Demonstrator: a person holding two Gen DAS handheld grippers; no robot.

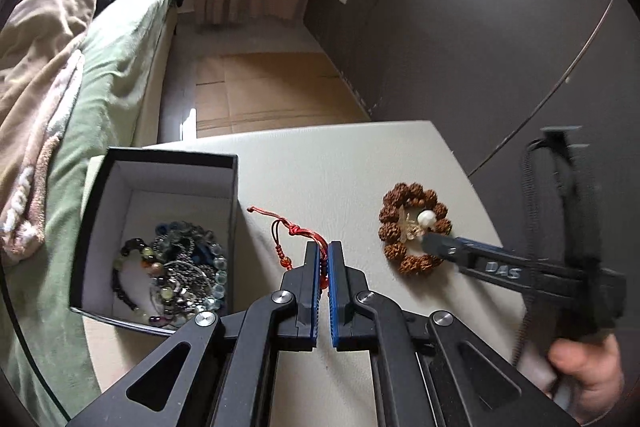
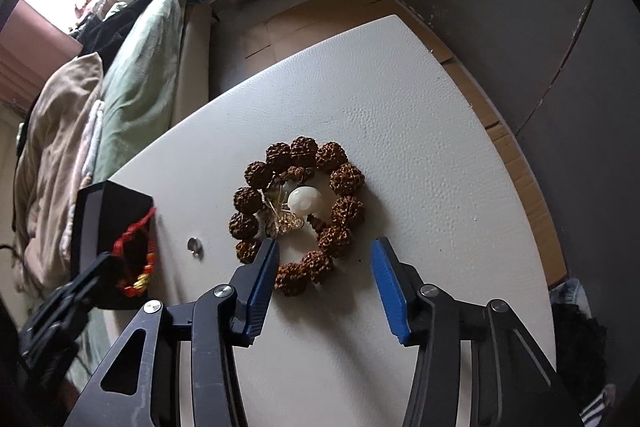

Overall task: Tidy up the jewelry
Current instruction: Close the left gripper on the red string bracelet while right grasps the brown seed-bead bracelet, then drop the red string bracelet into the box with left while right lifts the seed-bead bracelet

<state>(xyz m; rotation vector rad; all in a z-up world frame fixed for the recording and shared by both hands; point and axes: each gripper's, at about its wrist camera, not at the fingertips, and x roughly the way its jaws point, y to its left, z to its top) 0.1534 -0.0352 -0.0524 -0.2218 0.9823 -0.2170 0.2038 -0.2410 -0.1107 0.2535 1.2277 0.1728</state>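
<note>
My left gripper (image 1: 323,247) is shut on a red cord bracelet (image 1: 298,231) and holds it beside the open black jewelry box (image 1: 100,211), which holds several beaded bracelets (image 1: 176,271). The same red cord bracelet (image 2: 134,255) shows in the right wrist view in front of the box (image 2: 92,223). A brown seed-bead bracelet (image 2: 340,183) with a white bead (image 2: 304,201) and gold pieces inside its ring lies on the white table (image 2: 420,147). My right gripper (image 2: 324,247) is open just above the bracelet's near side; it shows in the left wrist view (image 1: 434,245) too.
A small silver ring (image 2: 195,246) lies on the table left of the brown bracelet. A bed with green cover (image 1: 112,75) and beige blanket runs along the left. A dark wall (image 1: 480,27) stands on the right, with cardboard (image 1: 272,91) on the floor beyond the table.
</note>
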